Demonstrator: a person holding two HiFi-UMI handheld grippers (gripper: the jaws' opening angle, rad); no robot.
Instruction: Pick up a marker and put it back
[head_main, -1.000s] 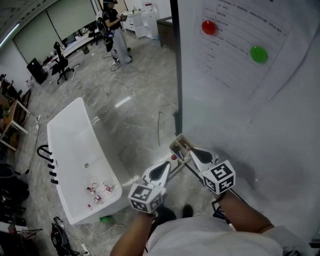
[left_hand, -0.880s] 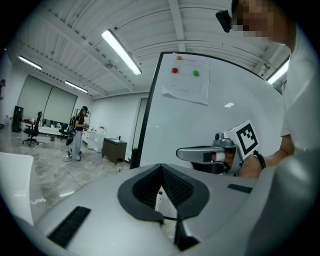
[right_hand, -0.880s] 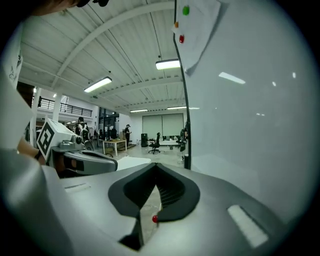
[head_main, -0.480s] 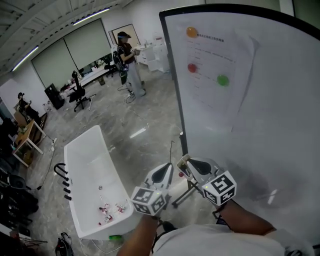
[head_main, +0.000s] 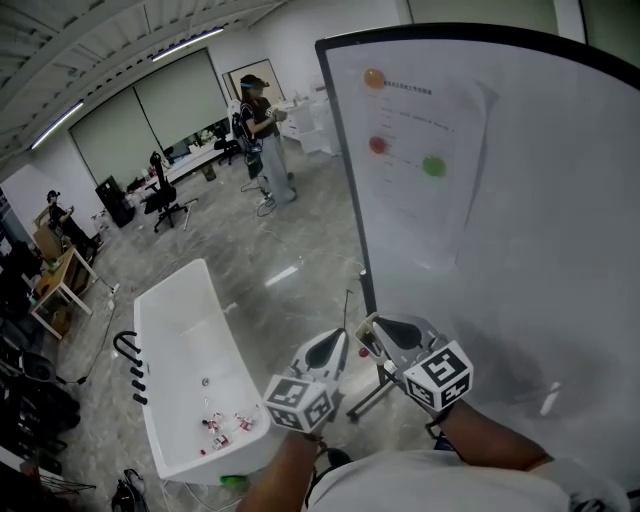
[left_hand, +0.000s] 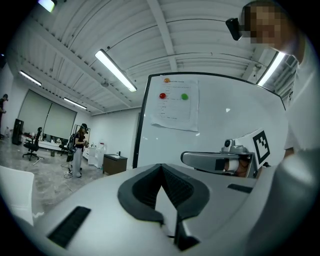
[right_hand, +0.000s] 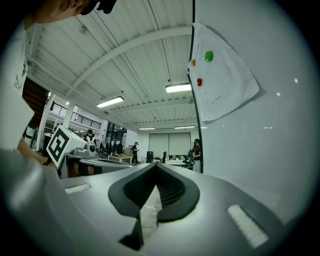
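Hovering side by side at the lower left corner of the whiteboard (head_main: 540, 270), the left tongs (head_main: 334, 350) and right tongs (head_main: 384, 332) are each pressed together on nothing. No marker shows in any view, so I cannot tell where it lies. It should be light, stiff and smooth; a hold across mid-barrel looks safest. The whiteboard's dark edge runs just beside the right tongs. Open floor (head_main: 290, 240) lies leftward, with the tub (head_main: 175, 330) well apart.

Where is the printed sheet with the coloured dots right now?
In the head view the printed sheet hangs on the whiteboard, at its upper left near the dark edge. The white bathtub stands on the floor to its lower left.
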